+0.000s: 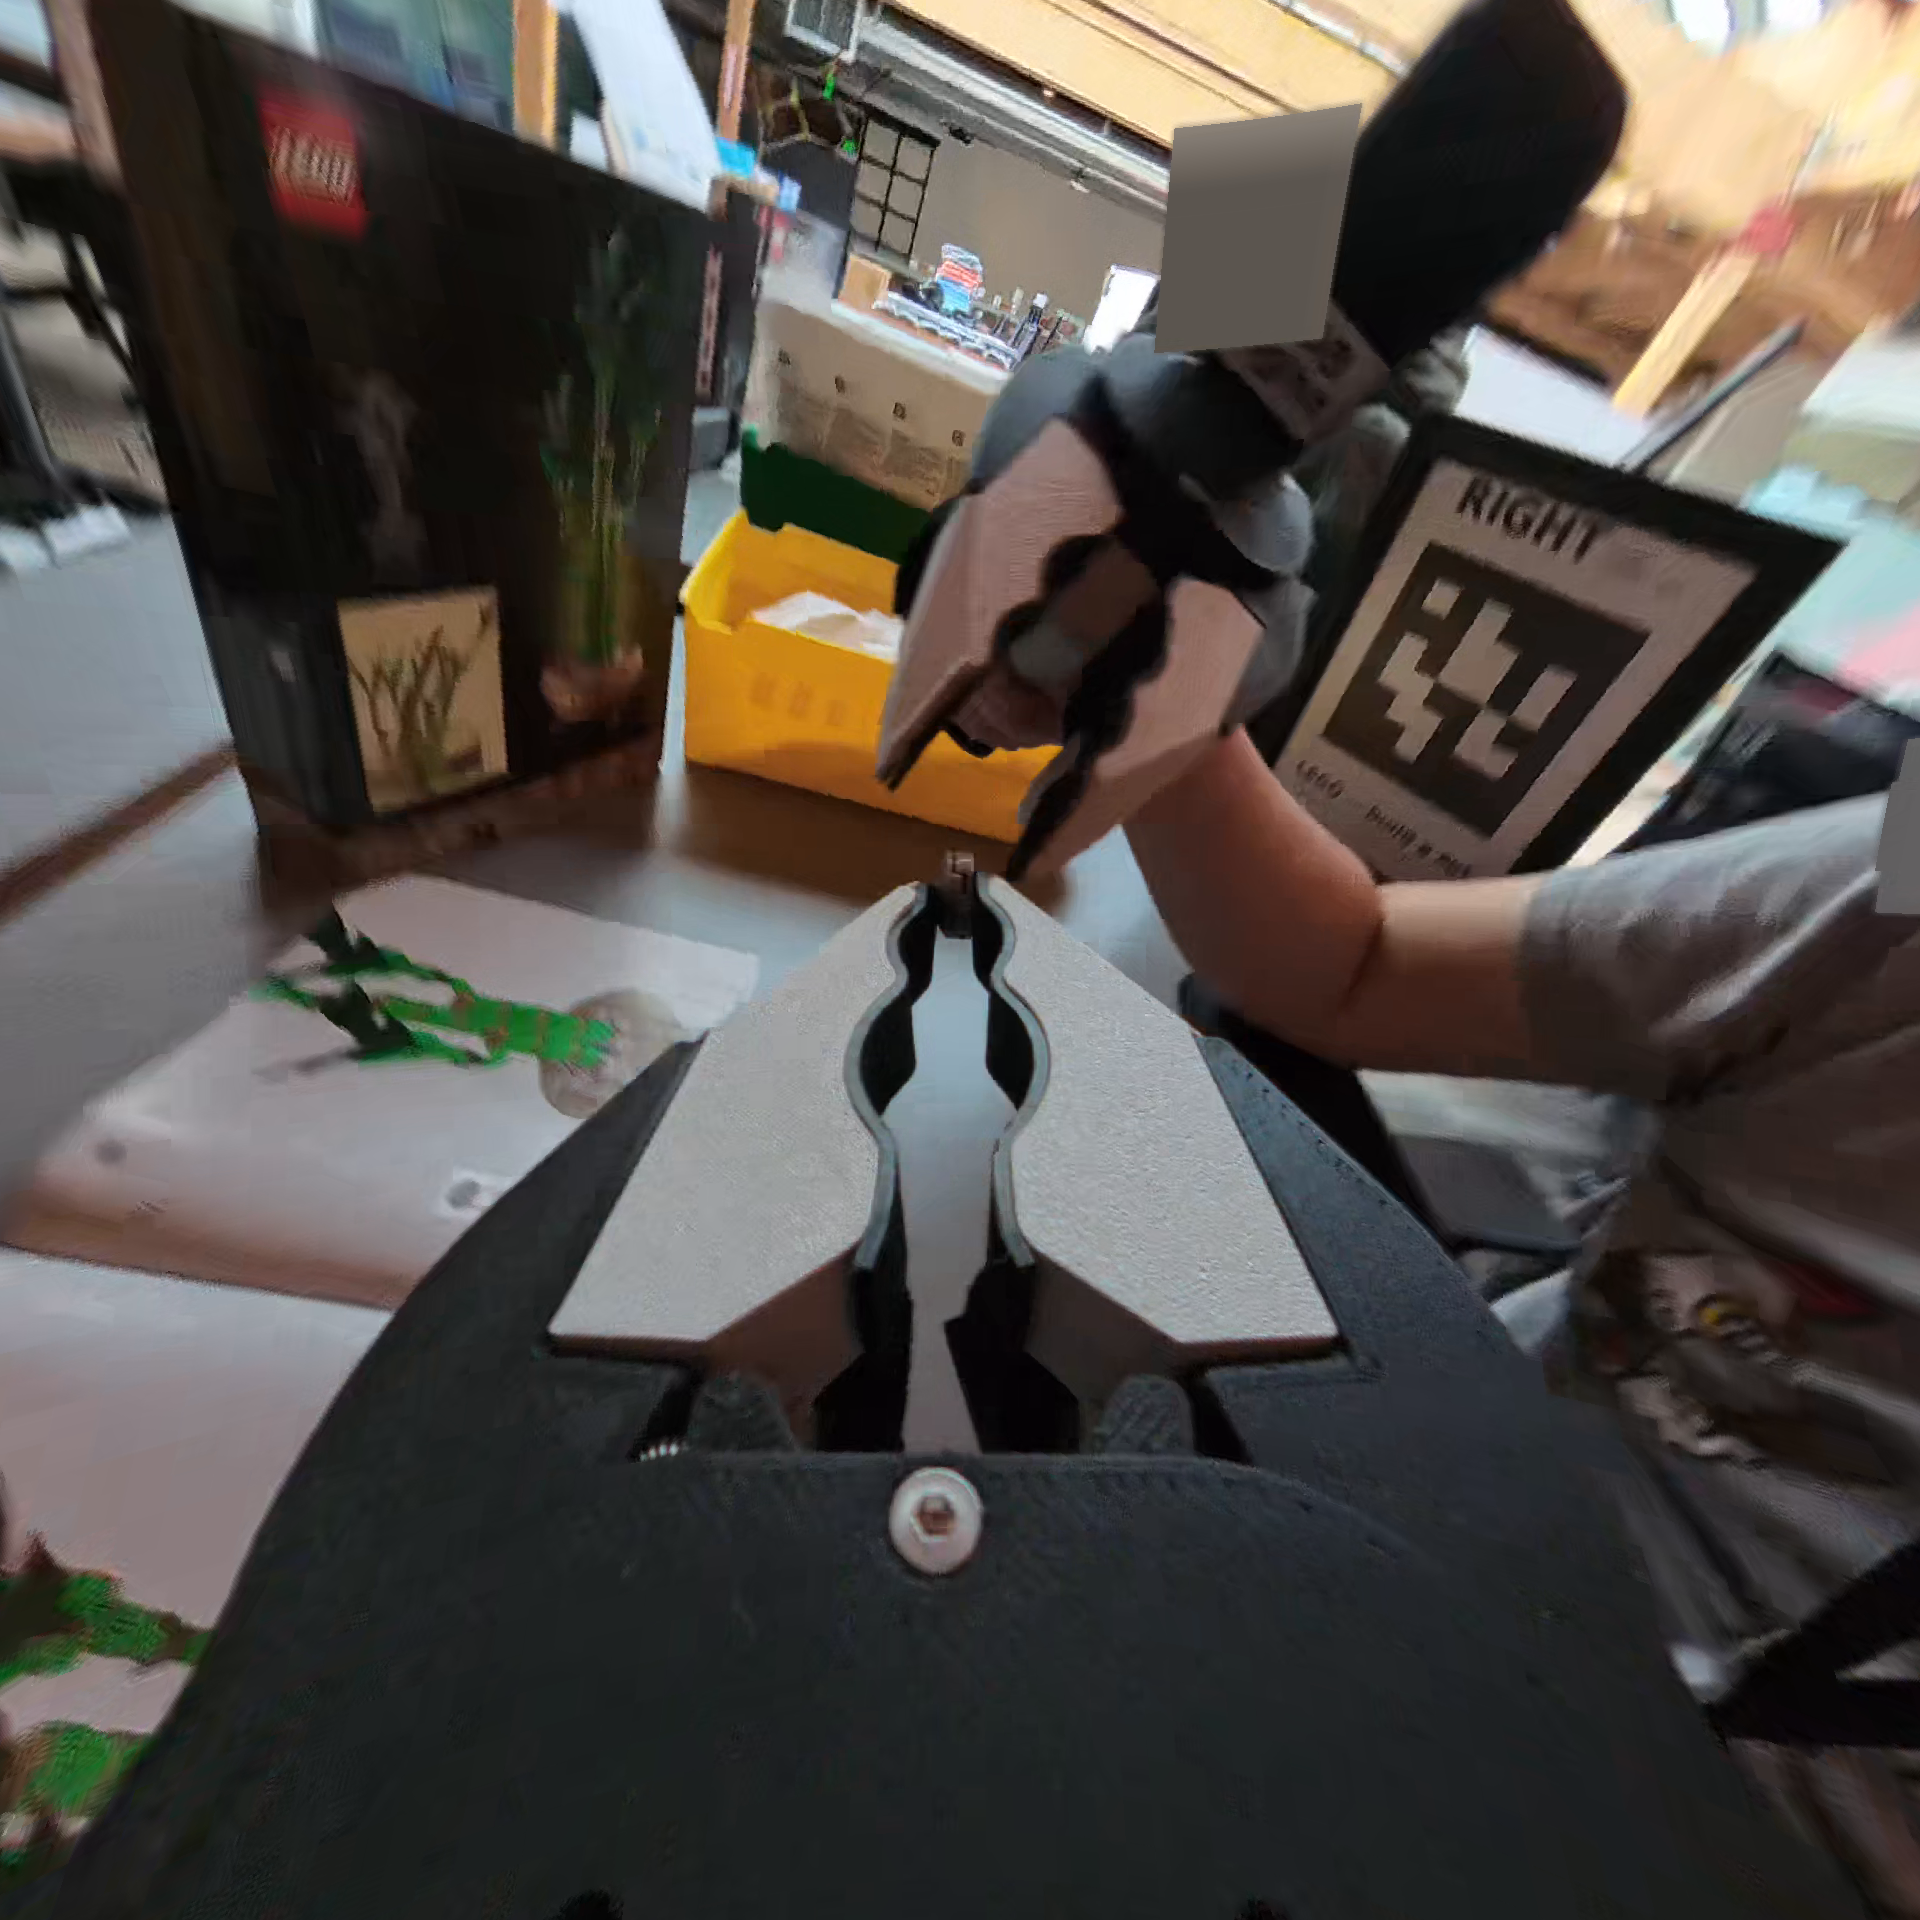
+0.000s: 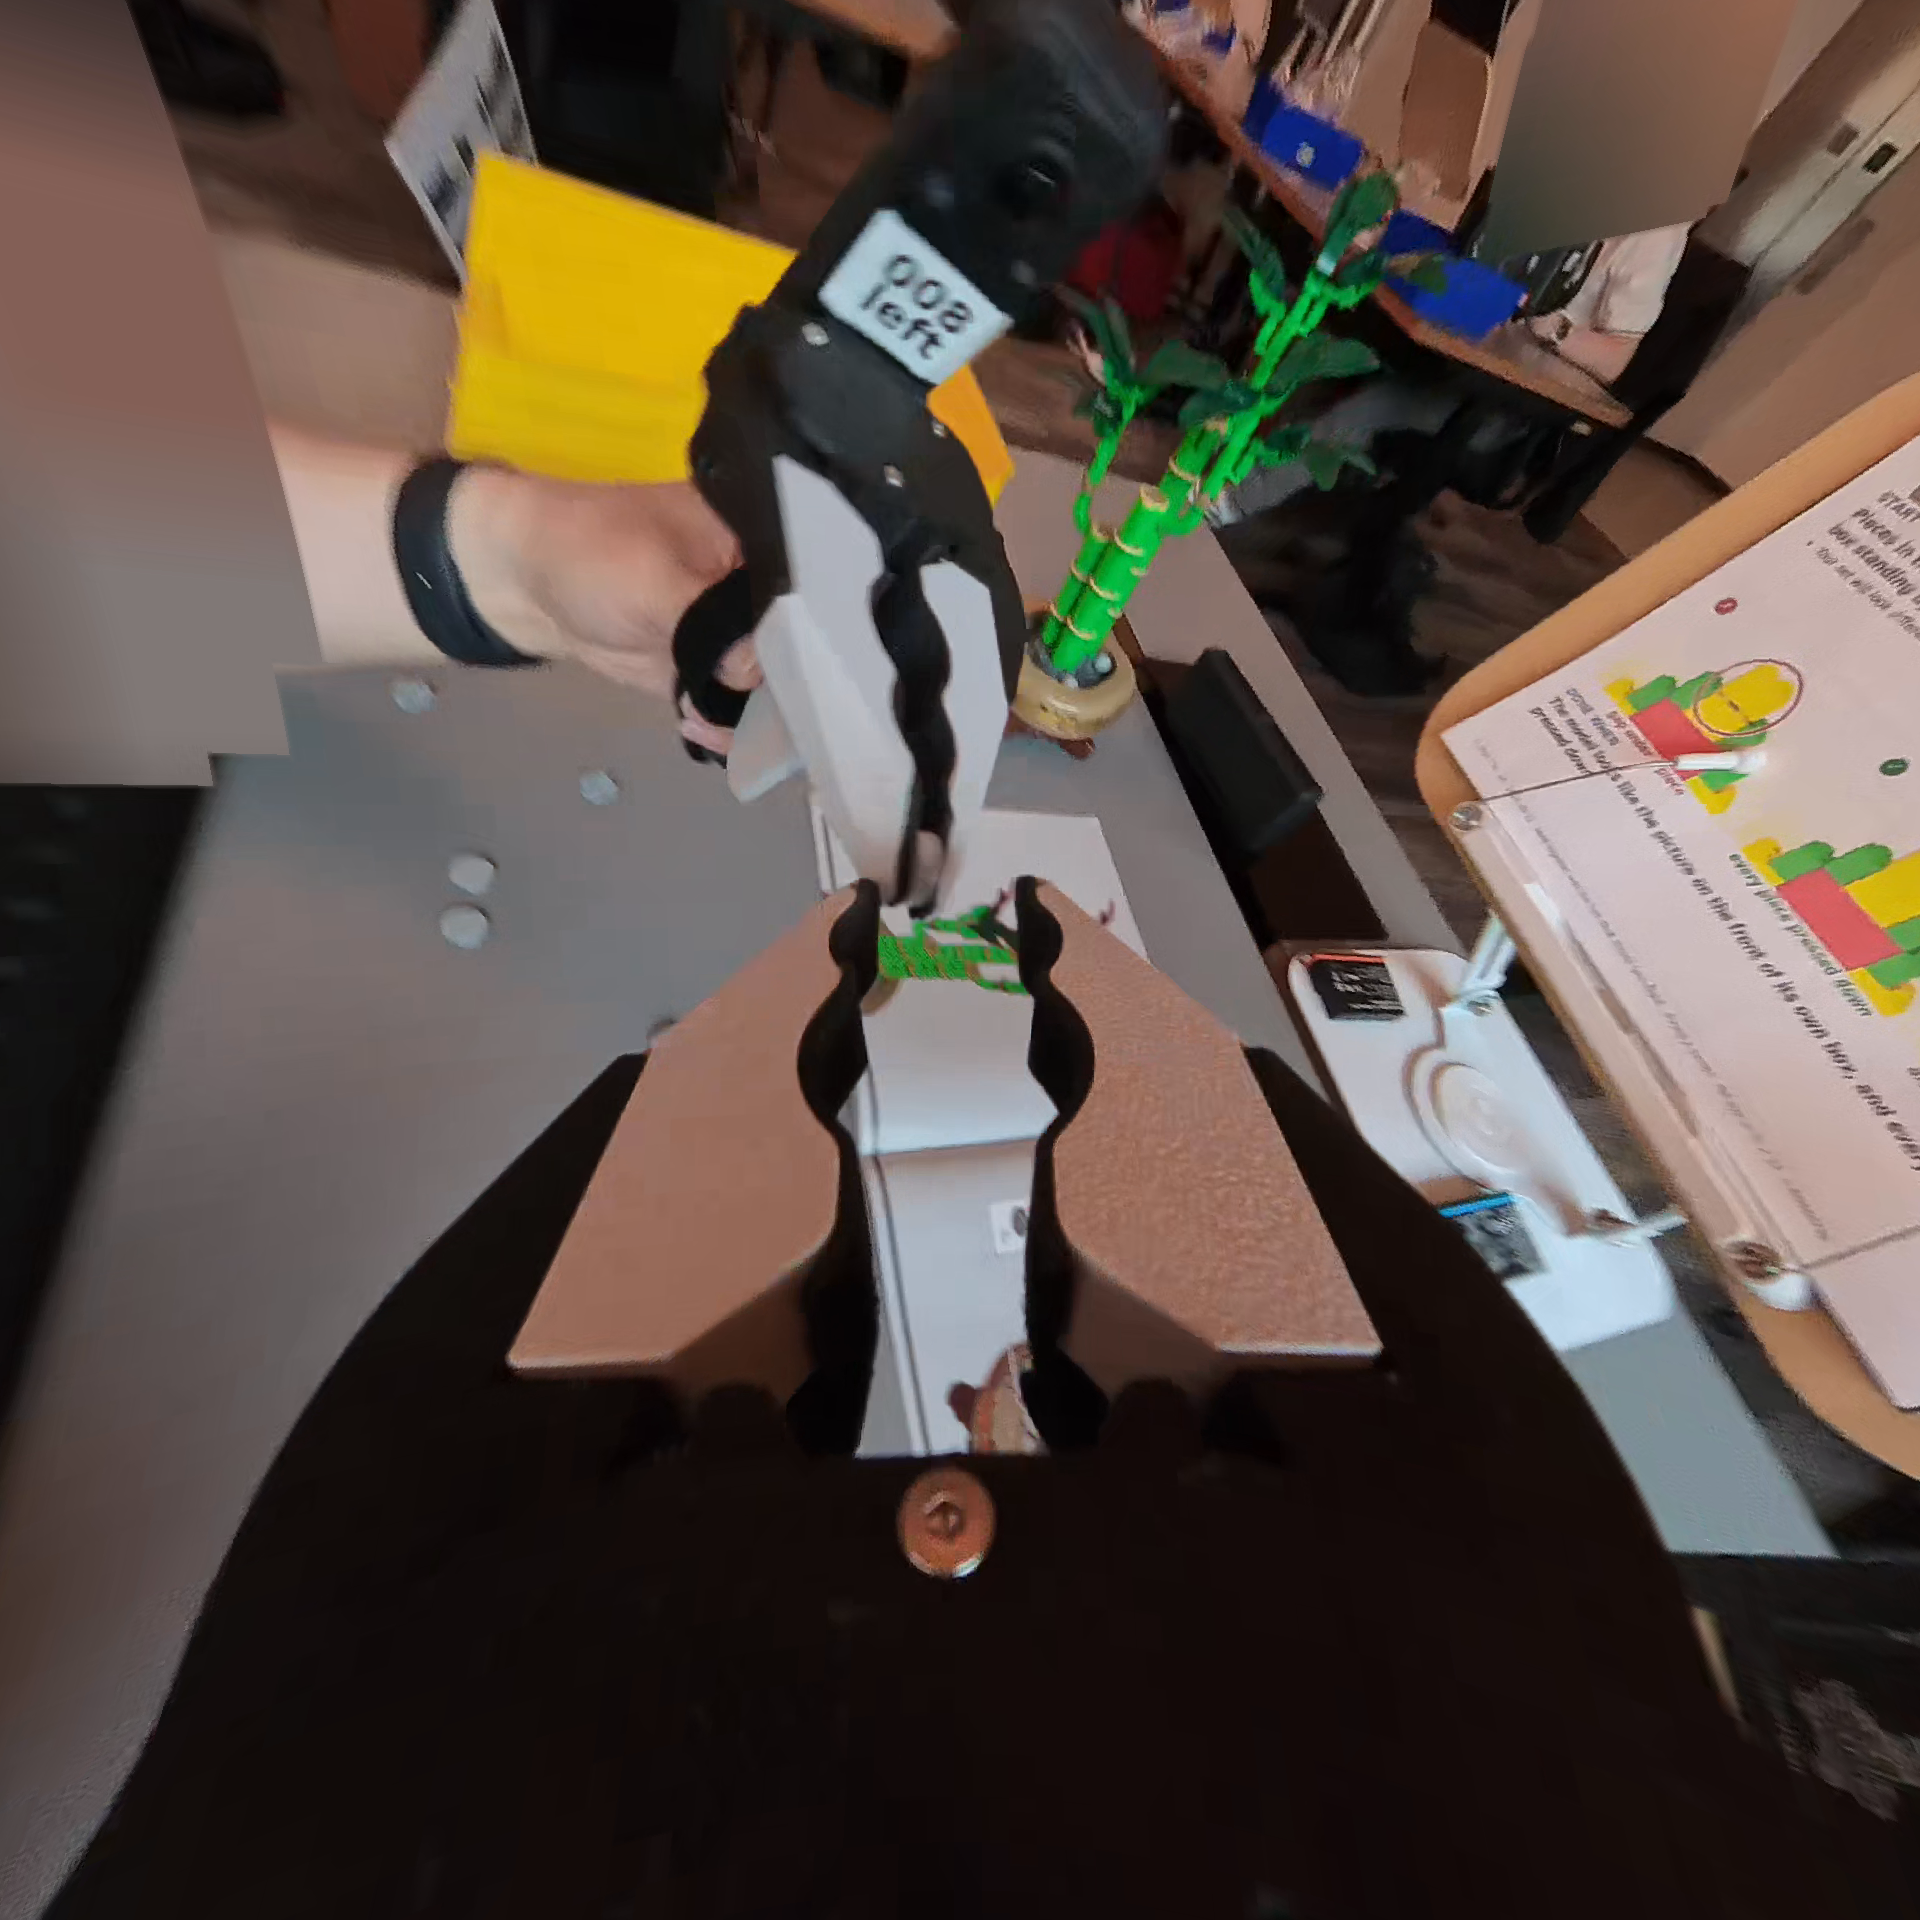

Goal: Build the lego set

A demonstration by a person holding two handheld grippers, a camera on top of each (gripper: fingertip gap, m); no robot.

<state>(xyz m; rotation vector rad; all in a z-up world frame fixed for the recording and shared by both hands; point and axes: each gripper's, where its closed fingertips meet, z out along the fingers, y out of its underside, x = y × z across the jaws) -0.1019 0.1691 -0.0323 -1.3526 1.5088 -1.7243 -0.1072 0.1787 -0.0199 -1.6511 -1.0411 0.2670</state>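
Cluttered shelves (image 2: 1455, 312), wooden ceiling beams (image 1: 1091, 52)

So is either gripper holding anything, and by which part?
Left gripper pinches a small dark piece at its fingertips, by its lower end. Right gripper is open, holding nothing.

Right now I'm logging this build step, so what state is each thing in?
Left gripper: shut on a small dark piece at its tips.
Right gripper: open, holding nothing.
Bamboo model: standing upright in its tan pot.
Yellow bin: open-topped, white bag inside.
Lego box: standing upright on the table.
Instruction booklet: lying open and flat.
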